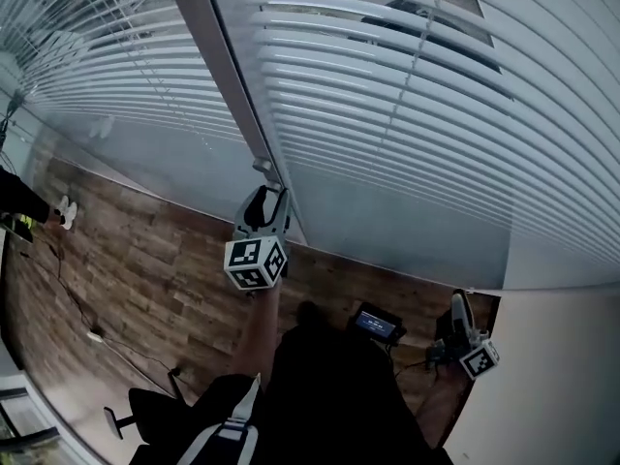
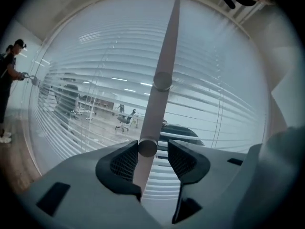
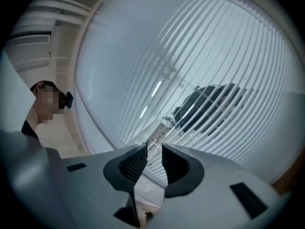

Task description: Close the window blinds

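The blinds (image 1: 407,114) fill the window ahead. I can see a dark car and an office through the slat gaps, so I judge they are not shut yet. The wood floor (image 1: 145,250) runs off to the left, and a pale wall (image 1: 562,376) closes the right side.

The wand (image 2: 164,56) that tilts the slats hangs down in front of them. Its blunt lower end sits between the jaws of my left gripper (image 2: 153,149). Those jaws stand wide. The wand lies by one pad with a clear gap to the other, so nothing is clamped.

To do this well, I would slide up a little for more wand in the pads. Then I would close squarely and roll about the wand's own line without dragging it sideways.

My right gripper (image 3: 153,151) is low by the wall, its jaws narrow and empty.

Margins are tight: the wand's tip is right at the pads and the slats are just behind. The open room is back and left, apart from a cable (image 1: 68,298) on the floor.
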A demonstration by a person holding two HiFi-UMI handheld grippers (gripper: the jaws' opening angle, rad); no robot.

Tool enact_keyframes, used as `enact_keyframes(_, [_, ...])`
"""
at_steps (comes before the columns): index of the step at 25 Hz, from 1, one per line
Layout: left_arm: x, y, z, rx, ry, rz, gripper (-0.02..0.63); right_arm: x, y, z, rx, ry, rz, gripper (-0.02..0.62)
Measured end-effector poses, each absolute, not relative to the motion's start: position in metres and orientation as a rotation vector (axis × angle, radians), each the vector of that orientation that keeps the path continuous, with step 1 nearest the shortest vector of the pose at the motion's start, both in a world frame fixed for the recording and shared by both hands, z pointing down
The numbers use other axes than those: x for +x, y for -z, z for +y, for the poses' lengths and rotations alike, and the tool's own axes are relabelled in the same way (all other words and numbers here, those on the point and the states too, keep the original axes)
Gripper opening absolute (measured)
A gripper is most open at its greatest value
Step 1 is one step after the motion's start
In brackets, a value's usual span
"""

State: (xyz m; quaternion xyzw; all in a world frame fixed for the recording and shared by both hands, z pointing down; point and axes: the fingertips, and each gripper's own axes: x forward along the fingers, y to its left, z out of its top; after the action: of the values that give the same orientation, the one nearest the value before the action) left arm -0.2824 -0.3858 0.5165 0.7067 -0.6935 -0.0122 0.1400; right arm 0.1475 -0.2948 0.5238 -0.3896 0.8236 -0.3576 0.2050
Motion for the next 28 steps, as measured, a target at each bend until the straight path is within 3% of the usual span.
enact_keyframes(8, [-0.283,-0.513,-0.381,2.06,-0.147,-2.052,0.198,0.063,-0.477,-0.291,-0.655,1.097,2.439,0.098])
enact_keyframes(12, [-0.281,-0.495,-0.383,2.067,-0.126,-2.016,0.194,0.054,-0.454,-0.281,-0.62,1.132,2.454,0.098])
enact_keyframes(14, [-0.293,-0.481,-0.383,2.062,-0.1,-2.022,0.145,0.046,-0.447,-0.284,-0.62,1.144,2.459,0.098])
enact_keyframes(19, [-0.308,-0.463,-0.391,2.057,-0.163,-2.071,0.133,0.035,-0.421,-0.29,-0.631,1.152,2.472,0.098])
enact_keyframes(22, [-0.291,-0.478,-0.386,2.113,-0.445,-2.131,0.132,0.052,-0.43,-0.276,-0.678,1.156,2.449,0.098])
enact_keyframes(26, [-0.277,-0.477,-0.388,2.135,-1.122,-2.291,0.132,0.059,-0.429,-0.268,-0.713,1.164,2.453,0.098])
enact_keyframes(28, [-0.274,-0.471,-0.389,2.126,-1.254,-2.328,0.132,0.056,-0.422,-0.267,-0.693,1.159,2.457,0.098])
